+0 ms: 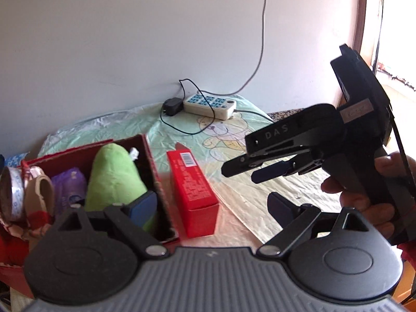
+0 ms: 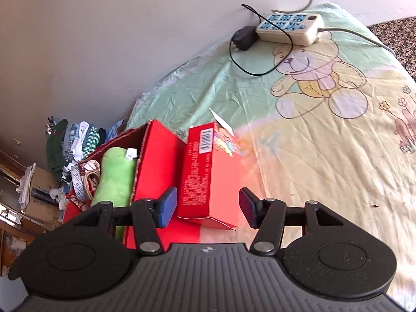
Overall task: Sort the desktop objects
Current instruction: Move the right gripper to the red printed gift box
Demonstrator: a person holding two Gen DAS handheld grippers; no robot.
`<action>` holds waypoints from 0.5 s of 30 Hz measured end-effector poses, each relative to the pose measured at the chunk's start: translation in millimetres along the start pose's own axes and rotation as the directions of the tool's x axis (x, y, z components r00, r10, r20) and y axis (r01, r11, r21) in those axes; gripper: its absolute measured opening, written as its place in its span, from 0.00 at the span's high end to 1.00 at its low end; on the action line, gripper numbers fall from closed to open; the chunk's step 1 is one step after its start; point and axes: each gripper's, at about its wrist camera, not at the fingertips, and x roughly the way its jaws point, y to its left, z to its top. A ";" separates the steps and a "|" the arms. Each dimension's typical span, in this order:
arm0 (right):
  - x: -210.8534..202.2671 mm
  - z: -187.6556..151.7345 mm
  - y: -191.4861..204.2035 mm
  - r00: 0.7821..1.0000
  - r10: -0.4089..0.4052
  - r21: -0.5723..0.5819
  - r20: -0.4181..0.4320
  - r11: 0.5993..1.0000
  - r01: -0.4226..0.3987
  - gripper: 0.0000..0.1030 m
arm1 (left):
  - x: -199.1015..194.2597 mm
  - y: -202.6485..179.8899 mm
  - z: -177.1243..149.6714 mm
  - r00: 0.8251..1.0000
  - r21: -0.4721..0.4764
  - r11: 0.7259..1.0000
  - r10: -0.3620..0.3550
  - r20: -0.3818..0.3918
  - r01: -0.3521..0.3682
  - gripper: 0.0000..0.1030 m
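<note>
Cardboard carton (image 2: 210, 179), glossy red, rectangular | beside open red box (image 2: 156, 161) | wrinkled bear-print bedsheet (image 2: 325, 143) | left hand-held gripper (image 1: 213, 208) apart | right hand-held gripper (image 2: 208, 205) apart, empty

A plain pale wall (image 1: 130, 39) rises behind a table spread with a pastel teddy-bear cloth (image 2: 325, 130). A grey cable (image 1: 262, 26) hangs down the wall to a cream power strip (image 2: 291, 27) lying beside a black adapter (image 2: 244, 37). Daylight enters through a brown-framed window (image 1: 364, 13). Clothes (image 2: 75, 140) lie heaped at far left.
</note>
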 end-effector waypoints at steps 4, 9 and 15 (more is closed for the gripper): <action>-4.8 2.1 -16.8 1.000 0.006 -0.007 -0.024 1.000 -0.006 0.44 | 27.4 -29.3 -1.5 0.998 0.034 0.998 0.052 -0.036 -0.051 0.07; -5.3 13.1 -26.0 0.999 0.021 -0.065 -0.048 0.998 -0.024 0.43 | 61.0 -45.4 -0.4 0.986 0.002 0.988 0.155 -0.068 -0.155 0.06; 4.0 34.5 -12.8 0.998 0.011 -0.209 -0.064 0.978 -0.024 0.41 | 99.9 -51.1 -4.5 0.939 0.008 0.946 0.324 -0.118 -0.325 0.05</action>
